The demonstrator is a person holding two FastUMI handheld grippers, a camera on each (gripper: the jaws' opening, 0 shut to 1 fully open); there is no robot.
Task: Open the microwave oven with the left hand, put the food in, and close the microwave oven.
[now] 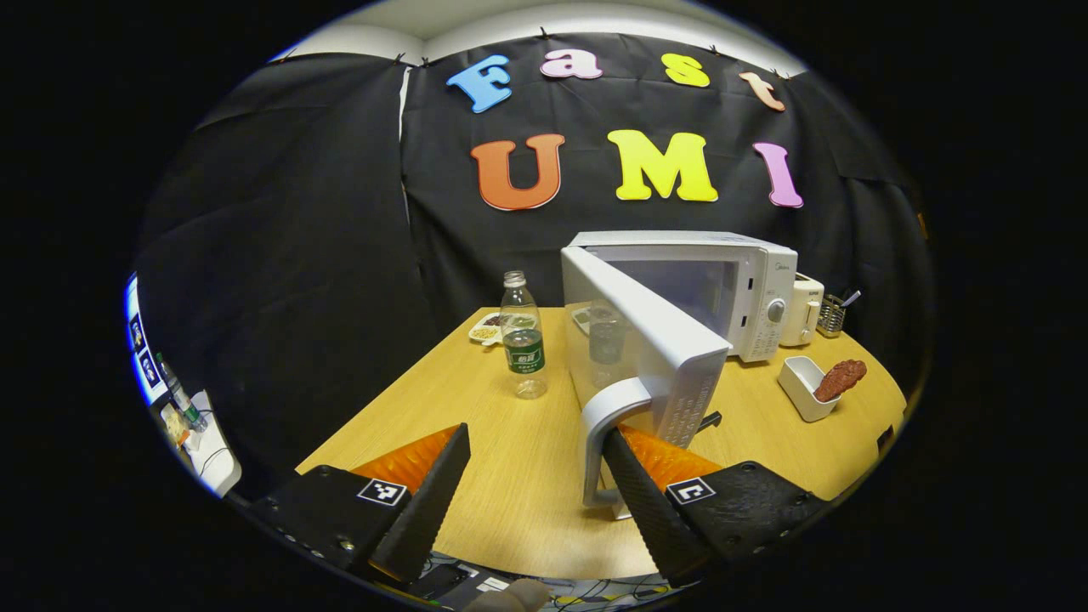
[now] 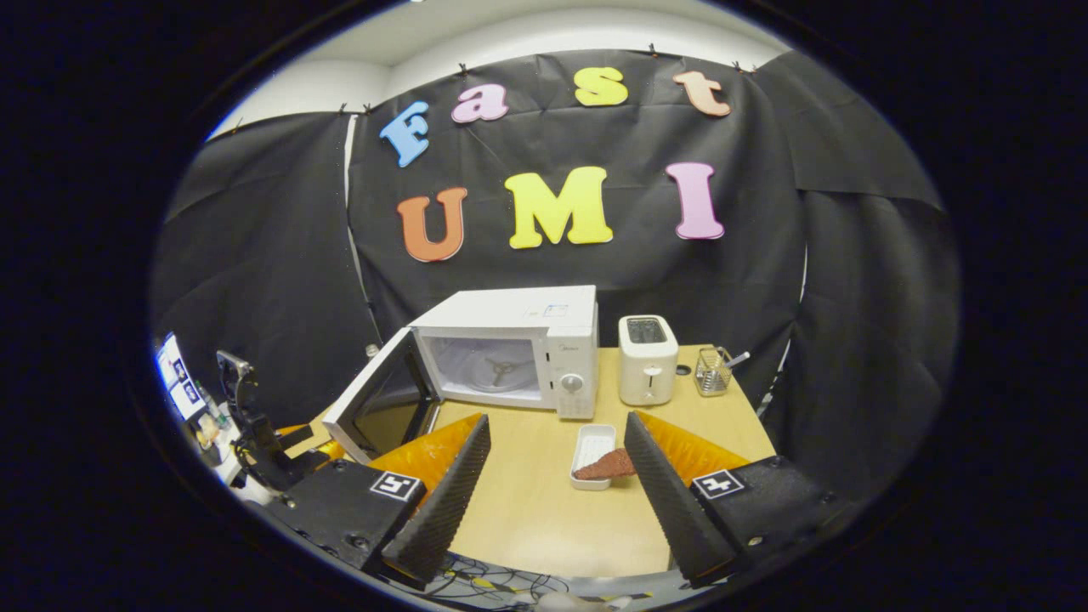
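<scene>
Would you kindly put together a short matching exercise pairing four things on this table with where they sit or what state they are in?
Column one:
1. microwave door
2. piece of meat
3. toaster
4. water bottle

Column two:
a. standing upright on the table, left of the open door as the left gripper view shows it
b. swung open
c. lying in the white tray
d. standing just right of the microwave oven

Pairs: 1-b, 2-c, 3-d, 4-a
</scene>
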